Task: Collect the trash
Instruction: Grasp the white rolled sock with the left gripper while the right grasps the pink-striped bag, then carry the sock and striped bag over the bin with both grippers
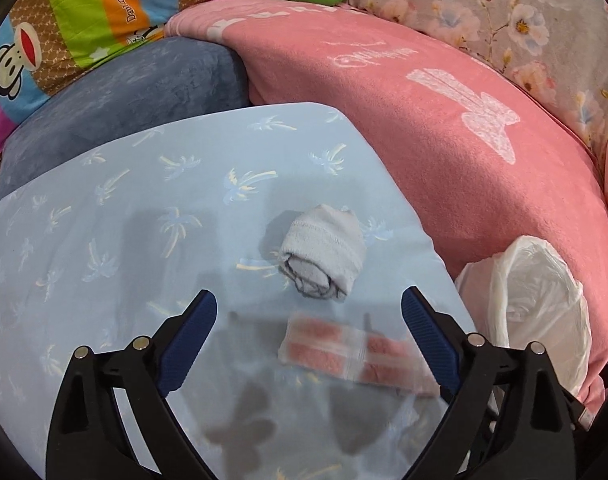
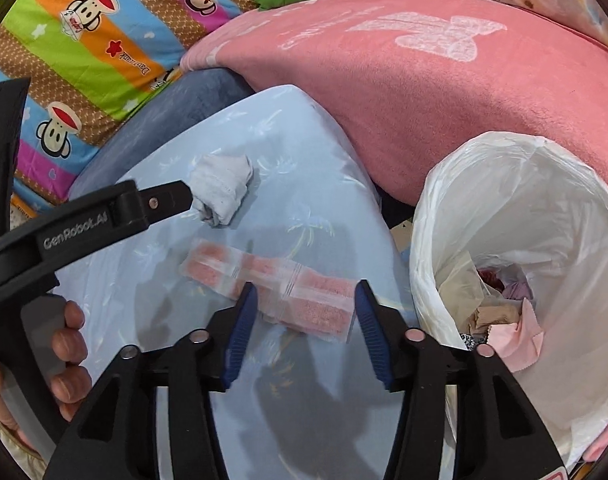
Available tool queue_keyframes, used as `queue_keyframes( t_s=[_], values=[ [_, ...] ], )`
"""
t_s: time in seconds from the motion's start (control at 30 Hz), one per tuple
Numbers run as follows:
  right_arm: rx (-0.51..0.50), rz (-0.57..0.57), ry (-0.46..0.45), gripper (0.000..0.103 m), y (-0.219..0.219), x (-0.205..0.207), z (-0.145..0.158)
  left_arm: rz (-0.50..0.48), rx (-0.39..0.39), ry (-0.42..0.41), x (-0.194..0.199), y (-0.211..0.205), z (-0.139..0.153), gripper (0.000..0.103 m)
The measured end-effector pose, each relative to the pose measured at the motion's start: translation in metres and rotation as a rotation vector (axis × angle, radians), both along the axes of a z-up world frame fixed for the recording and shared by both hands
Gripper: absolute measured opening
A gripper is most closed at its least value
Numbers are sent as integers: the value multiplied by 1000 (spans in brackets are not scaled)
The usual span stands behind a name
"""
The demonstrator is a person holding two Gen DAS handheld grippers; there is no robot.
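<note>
A flat pink-and-white wrapper (image 1: 356, 354) (image 2: 272, 280) lies on the light blue sheet (image 1: 104, 240) (image 2: 152, 320). A rolled grey-white cloth wad (image 1: 324, 254) (image 2: 222, 188) lies just beyond it. My left gripper (image 1: 309, 304) is open and empty, above the sheet with the wrapper between its fingers and the wad just ahead. My right gripper (image 2: 305, 294) is open and empty, its fingers on either side of the wrapper's right end. The left gripper's arm (image 2: 104, 216) reaches in from the left toward the wad.
A bin lined with a white plastic bag (image 2: 516, 208) (image 1: 540, 304) stands to the right, holding several scraps of paper and pink trash (image 2: 504, 320). A pink blanket (image 1: 444, 128) (image 2: 424, 88), a blue pillow (image 1: 124, 100) and a colourful monkey-print quilt (image 2: 84, 40) lie behind.
</note>
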State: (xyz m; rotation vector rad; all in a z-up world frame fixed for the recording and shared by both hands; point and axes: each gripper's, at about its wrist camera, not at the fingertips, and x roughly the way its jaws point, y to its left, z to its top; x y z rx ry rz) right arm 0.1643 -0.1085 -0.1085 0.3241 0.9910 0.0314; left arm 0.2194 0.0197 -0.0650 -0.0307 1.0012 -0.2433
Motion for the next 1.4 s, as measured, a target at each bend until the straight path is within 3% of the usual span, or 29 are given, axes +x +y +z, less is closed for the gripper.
queue_keyframes(
  t_s=[0.3, 0.47, 0.57, 0.67, 0.73, 0.9, 1.4],
  values=[
    [-16, 2, 37, 57, 9, 18, -21, 0, -9, 44, 29, -4, -22, 88],
    [-33, 16, 20, 57, 18, 18, -21, -37, -68, 113, 30, 0, -34, 43],
    [-77, 36, 17, 53, 26, 17, -21, -44, -69, 107, 23, 1, -33, 33],
    [-111, 47, 15, 41, 31, 14, -21, -50, -59, 95, 16, 0, -30, 28],
    [-90, 54, 15, 29, 31, 13, -22, -53, -62, 97, 14, 0, -29, 26],
    [-60, 62, 19, 17, 31, 8, -16, -46, -68, 109, 2, 4, -27, 24],
    [-35, 35, -98, 15, 24, -35, 44, -26, -80, 56, -54, 12, 9, 24]
  ],
)
